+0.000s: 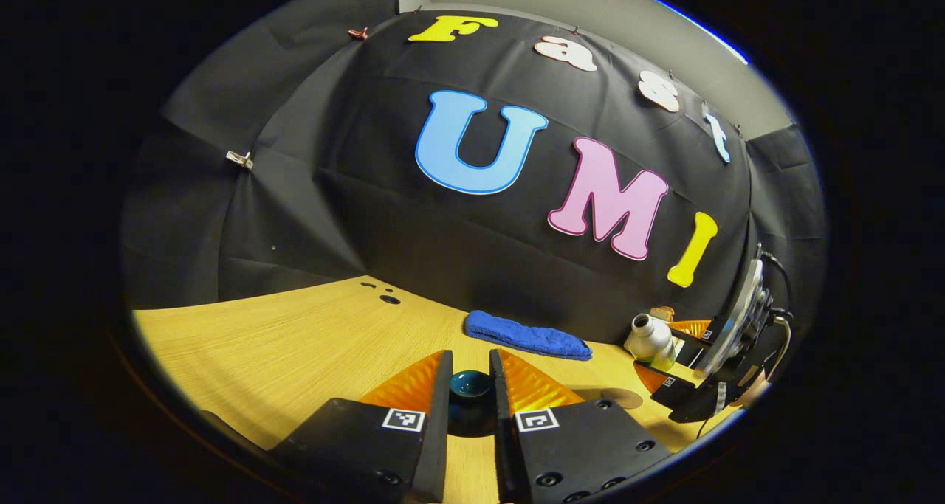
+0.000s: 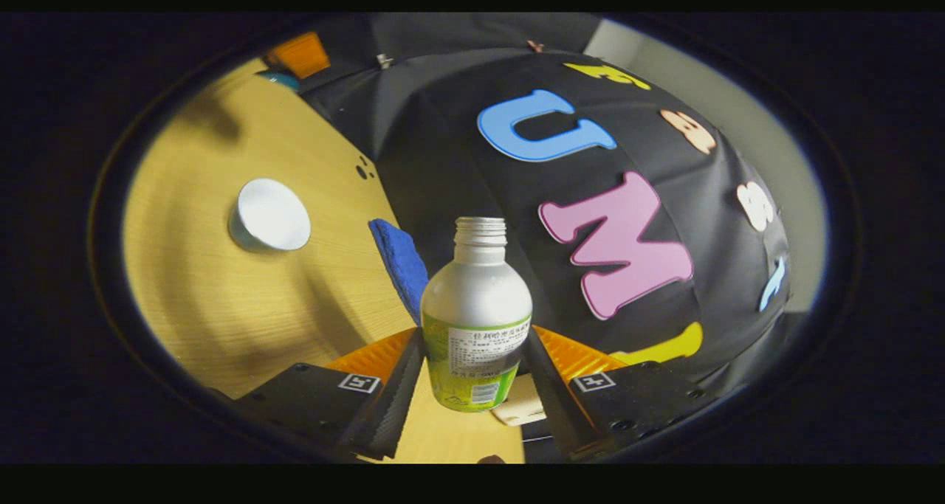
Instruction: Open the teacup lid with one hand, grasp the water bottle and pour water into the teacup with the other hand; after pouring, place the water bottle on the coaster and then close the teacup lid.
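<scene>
Left gripper view: the left tool point(image 1: 470, 386) pinches the dark teal lid knob point(image 1: 470, 383) between near-closed fingers above the bench point(image 1: 295, 342), the blue cloth point(image 1: 528, 334) lying beyond. Right gripper view, from left: the open white teacup point(image 2: 269, 215) stands on the bench, well apart from the right tool point(image 2: 472, 371), which clamps the uncapped water bottle point(image 2: 476, 312) low on its label. The metal bottle looks smooth, light and possibly slippery, so a mid-body grip seems safest

My left hand-held gripper point(image 1: 470, 386) hides most of the dark lid point(image 1: 470, 384). The bottle's point(image 2: 476, 319) base blocks whatever pale thing point(image 2: 519, 408) lies beneath it.
</scene>
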`<act>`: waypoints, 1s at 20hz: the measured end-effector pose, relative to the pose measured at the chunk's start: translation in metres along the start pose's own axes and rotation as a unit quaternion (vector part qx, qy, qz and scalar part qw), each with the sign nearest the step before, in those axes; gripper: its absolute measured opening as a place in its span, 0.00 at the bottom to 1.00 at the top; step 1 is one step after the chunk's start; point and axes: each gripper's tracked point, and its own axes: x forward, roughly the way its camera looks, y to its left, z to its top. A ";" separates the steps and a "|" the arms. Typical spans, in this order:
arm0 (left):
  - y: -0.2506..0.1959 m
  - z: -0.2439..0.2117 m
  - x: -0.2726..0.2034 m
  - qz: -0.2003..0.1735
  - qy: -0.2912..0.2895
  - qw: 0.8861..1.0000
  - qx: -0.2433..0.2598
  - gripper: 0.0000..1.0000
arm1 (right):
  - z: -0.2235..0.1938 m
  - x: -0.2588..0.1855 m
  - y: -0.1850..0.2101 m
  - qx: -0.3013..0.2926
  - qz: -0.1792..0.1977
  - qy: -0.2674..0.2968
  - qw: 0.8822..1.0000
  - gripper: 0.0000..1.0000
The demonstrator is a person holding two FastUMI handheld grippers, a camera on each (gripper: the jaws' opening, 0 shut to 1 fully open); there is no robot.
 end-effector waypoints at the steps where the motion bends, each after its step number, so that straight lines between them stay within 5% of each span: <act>1: 0.001 -0.002 0.000 -0.001 0.003 1.000 -0.005 0.30 | 0.002 0.001 0.001 -0.030 -0.003 -0.003 1.000 0.79; 7: 0.004 -0.004 -0.001 -0.005 0.007 1.000 -0.017 0.30 | 0.013 0.009 0.032 -0.160 0.016 -0.013 0.987 0.79; 20: 0.000 -0.007 0.000 -0.007 0.013 1.000 -0.020 0.30 | 0.017 0.016 0.056 -0.264 0.040 -0.024 0.963 0.79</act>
